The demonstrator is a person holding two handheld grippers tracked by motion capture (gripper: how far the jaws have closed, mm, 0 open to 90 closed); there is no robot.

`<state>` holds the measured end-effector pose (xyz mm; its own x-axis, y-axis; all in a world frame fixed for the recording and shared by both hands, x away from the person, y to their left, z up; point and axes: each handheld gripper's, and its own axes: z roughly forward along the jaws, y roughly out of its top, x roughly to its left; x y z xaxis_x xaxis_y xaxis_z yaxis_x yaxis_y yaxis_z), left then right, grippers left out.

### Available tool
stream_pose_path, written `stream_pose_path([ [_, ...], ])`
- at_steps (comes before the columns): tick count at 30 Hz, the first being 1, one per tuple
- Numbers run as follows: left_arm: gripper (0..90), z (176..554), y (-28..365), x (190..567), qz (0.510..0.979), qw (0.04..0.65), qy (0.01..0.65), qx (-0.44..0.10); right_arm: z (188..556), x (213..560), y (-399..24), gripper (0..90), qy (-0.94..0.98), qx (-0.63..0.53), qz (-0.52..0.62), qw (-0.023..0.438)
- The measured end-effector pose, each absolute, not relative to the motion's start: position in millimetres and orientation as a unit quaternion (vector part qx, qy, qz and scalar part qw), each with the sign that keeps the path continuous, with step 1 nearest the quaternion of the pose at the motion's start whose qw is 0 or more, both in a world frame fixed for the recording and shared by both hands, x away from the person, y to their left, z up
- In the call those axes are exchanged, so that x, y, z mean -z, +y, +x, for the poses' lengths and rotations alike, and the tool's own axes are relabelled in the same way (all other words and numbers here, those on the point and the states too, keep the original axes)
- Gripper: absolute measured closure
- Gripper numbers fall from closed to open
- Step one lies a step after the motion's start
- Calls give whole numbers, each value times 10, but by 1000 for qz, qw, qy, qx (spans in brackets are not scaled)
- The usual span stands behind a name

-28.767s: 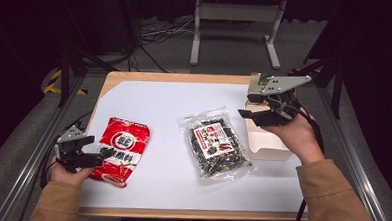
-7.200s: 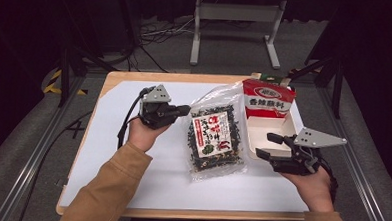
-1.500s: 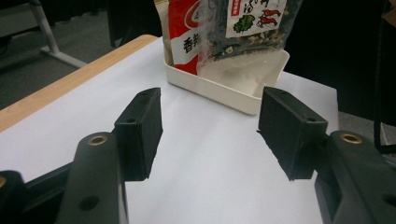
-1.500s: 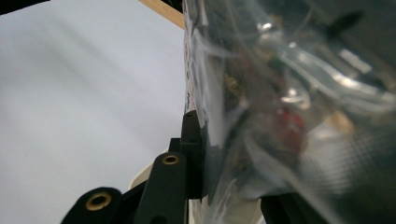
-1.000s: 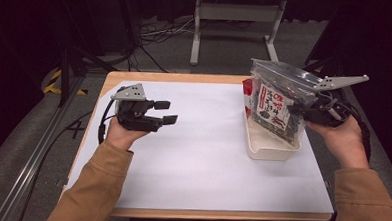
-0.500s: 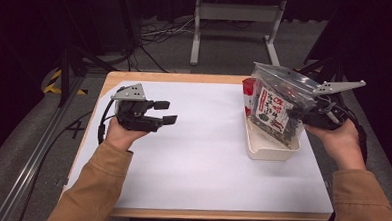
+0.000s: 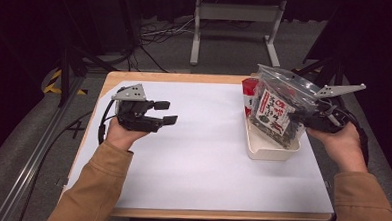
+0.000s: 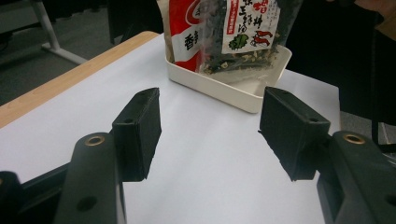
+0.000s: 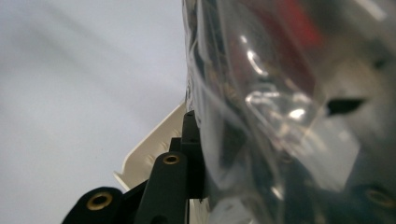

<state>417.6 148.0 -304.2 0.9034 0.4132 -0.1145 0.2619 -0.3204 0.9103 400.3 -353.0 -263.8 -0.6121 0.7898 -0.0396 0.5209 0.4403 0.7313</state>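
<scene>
Dark room, cables and a metal stand on the floor behind; white mat (image 7: 202,156) over a wooden table (image 7: 160,78).

Clear seaweed bag (image 7: 276,106), task's thing, upright and slightly tilted over the white tray (image 7: 262,148) at the mat's right side, lower edge down inside the tray. Probably on its way in, to stand alongside the red bag (image 7: 248,93) already upright at the tray's far end. Standing packs on edge seemingly meant to fit both in the narrow tray. From the left gripper view, same pair: red bag (image 8: 184,28) behind and left, seaweed bag (image 8: 247,32) in front, bottom in the tray (image 8: 233,91).

Right gripper (image 7: 309,118) clamped on the seaweed bag from the right, jaws narrow with the film pinched between; in the right gripper view, crinkled plastic (image 9: 280,107) pressed against one black jaw, tray rim (image 9: 154,140) below. Grip on the bag's side likely chosen to keep it vertical during lowering.

Left gripper (image 7: 161,114) well apart, over bare mat at the left, pointing toward the tray, jaws about half apart, nothing between them, touching nothing. Apparently waiting, perhaps ready to steady the packs.
</scene>
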Motion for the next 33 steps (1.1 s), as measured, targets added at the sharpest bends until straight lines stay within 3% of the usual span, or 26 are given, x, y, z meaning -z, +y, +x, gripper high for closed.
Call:
stream_pose_path([
  [17,385,4162,1476,3036,807,548,208,-69,4118,2735,-3371,771,848,-313,389,177],
  [33,372,4155,1522,3058,805,549,215,-67,4130,3034,-3885,758,802,-399,423,136],
])
